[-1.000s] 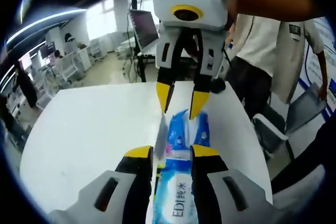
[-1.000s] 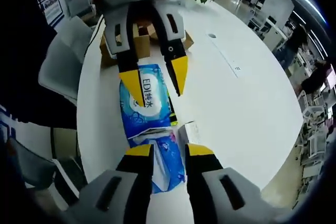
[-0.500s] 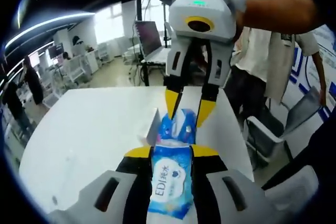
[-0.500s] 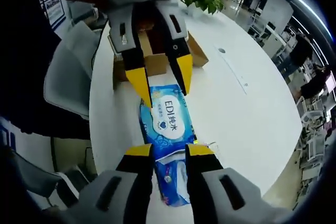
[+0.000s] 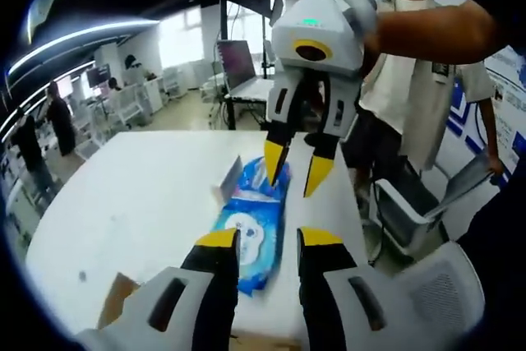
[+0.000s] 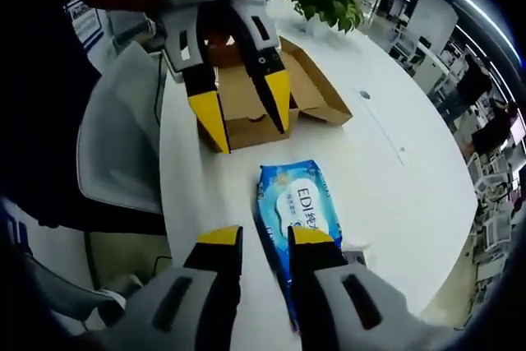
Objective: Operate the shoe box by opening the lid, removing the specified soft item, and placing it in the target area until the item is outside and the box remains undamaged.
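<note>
Wipes pack (image 6: 300,218), the blue soft item with "EDI" printed on its label, now lies flat on the white counter (image 6: 386,178), well outside the shoe box (image 6: 271,100). Half a second ago both claws were closed in on it, one at each end; now both have let go and lifted off. In the left gripper view the pack (image 5: 249,232) rests just beyond the left claw (image 5: 259,240), whose jaws stand apart with nothing between them. The right claw (image 5: 294,172) hangs above the pack's far end with its yellow tips spread and empty. A small white box (image 5: 229,182) sits on the counter just beside the pack's far edge. In the right gripper view the right claw (image 6: 256,238) is open, the pack lying close by its jaws, and the left claw (image 6: 246,119) hovers open in front of the cardboard box. The box sits with its lid folded back and looks unharmed. By my reading the item is out and released, so the task looks essentially complete; only withdrawing the claws remains.
</note>
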